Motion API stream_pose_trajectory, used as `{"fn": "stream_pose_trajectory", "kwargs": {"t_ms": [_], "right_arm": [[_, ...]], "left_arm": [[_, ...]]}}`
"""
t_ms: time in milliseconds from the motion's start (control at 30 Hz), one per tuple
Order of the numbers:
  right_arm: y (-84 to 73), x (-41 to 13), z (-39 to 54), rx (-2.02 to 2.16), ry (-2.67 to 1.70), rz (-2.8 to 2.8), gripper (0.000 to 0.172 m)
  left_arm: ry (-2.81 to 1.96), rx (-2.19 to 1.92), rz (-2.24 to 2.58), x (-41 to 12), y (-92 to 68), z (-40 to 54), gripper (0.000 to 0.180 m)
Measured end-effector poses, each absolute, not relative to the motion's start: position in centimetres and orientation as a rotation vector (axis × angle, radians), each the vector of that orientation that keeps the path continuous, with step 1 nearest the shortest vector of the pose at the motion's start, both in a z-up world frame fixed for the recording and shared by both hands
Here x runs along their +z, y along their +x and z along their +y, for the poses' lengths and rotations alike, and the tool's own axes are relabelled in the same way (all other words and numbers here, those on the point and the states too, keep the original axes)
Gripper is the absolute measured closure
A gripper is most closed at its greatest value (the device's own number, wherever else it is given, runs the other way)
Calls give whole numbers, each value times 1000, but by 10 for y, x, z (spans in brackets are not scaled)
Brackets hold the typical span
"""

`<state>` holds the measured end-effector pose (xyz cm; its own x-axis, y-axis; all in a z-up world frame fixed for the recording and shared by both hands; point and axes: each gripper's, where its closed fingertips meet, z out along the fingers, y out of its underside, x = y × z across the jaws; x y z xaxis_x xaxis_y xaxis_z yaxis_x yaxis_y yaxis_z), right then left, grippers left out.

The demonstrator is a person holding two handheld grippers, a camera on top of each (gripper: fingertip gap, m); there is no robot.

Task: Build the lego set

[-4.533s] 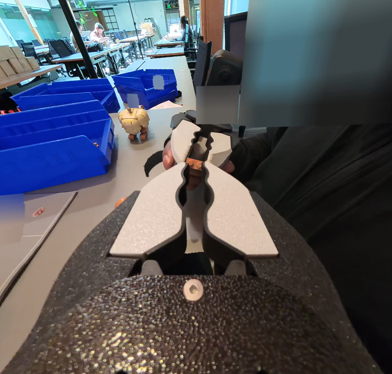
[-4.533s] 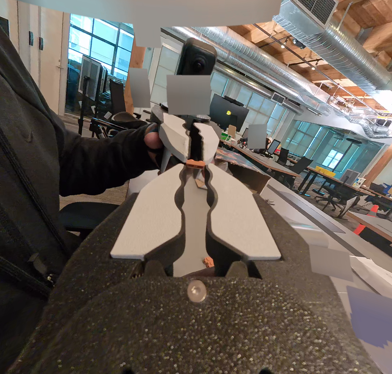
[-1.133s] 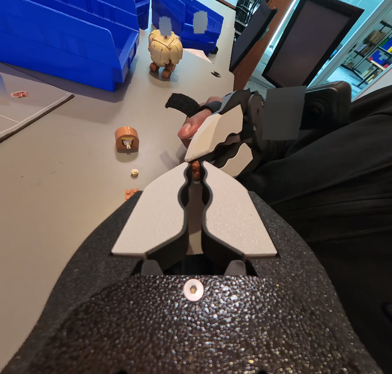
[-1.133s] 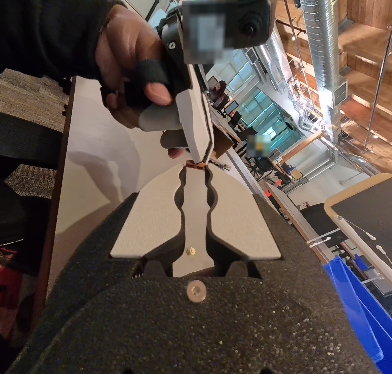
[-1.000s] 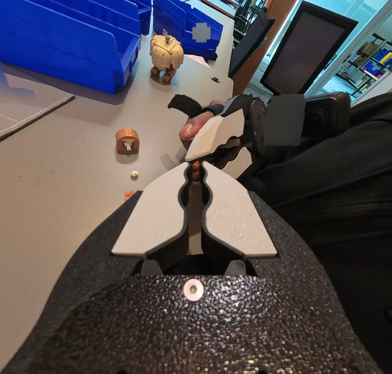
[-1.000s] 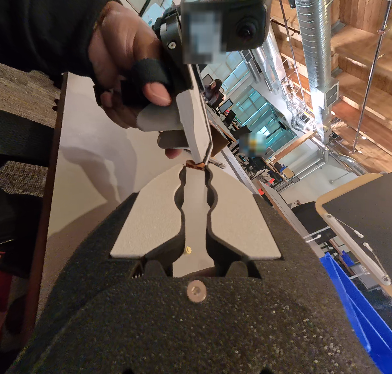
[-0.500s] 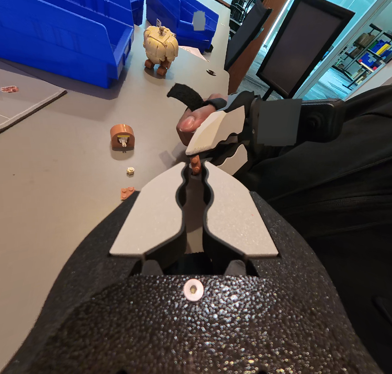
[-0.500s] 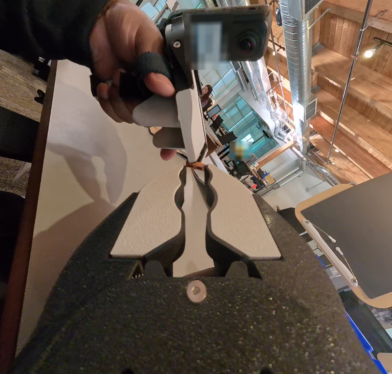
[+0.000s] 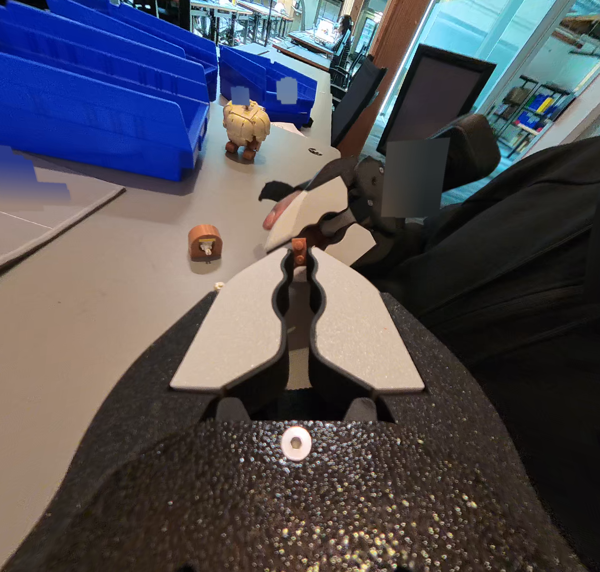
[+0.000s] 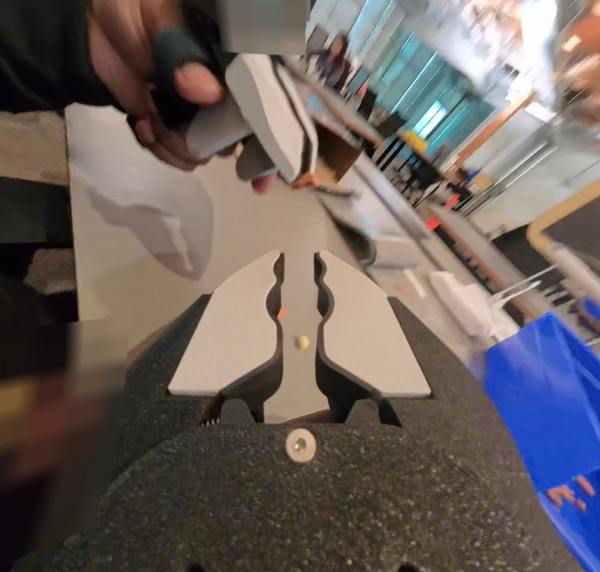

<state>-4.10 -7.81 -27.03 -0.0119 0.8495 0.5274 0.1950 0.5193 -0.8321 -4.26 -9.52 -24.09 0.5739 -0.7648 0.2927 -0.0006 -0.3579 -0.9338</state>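
Right gripper (image 10: 298, 254) pulled off brown brick (image 9: 299, 251), now open, bare; left gripper (image 9: 299, 257) clamps it; no legible labels.

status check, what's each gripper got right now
Left gripper shut on small brown plate. Right gripper open, empty, apart from it. Brown round piece loose on table.

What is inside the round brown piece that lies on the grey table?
The round brown piece has an opening facing the left wrist camera. Inside it sit a yellow strip on top and a small white part below. Anything deeper in the opening is hidden.
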Motion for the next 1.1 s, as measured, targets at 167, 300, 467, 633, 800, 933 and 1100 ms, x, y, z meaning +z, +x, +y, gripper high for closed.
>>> {"fn": "stream_pose_trajectory", "kwargs": {"t_ms": [167, 300, 467, 633, 800, 933, 1100], "right_arm": [[-36, -303, -67, 563, -960, -1774, 152], [-33, -311, -50, 572, -979, -1953, 152], [-44, -316, -51, 598, -1196, -1975, 150], [-54, -332, -68, 657, -1349, -1843, 138], [-47, -338, -70, 613, -1479, -1771, 143], [-44, -342, -67, 703, -1616, -1763, 151], [-49, -347, -62, 693, -1673, -1795, 146]], "left_arm": [[-1832, -765, 705, -257, -53, -90, 174], [-1912, -533, 834, -276, -65, -85, 174], [-1974, -358, 846, -287, -76, -73, 174], [-1946, -230, 887, -296, -78, -66, 174], [-1888, -157, 929, -297, -80, -68, 174], [-1868, -92, 969, -306, -79, -70, 174], [-1964, -80, 953, -322, -81, -69, 174]]}}
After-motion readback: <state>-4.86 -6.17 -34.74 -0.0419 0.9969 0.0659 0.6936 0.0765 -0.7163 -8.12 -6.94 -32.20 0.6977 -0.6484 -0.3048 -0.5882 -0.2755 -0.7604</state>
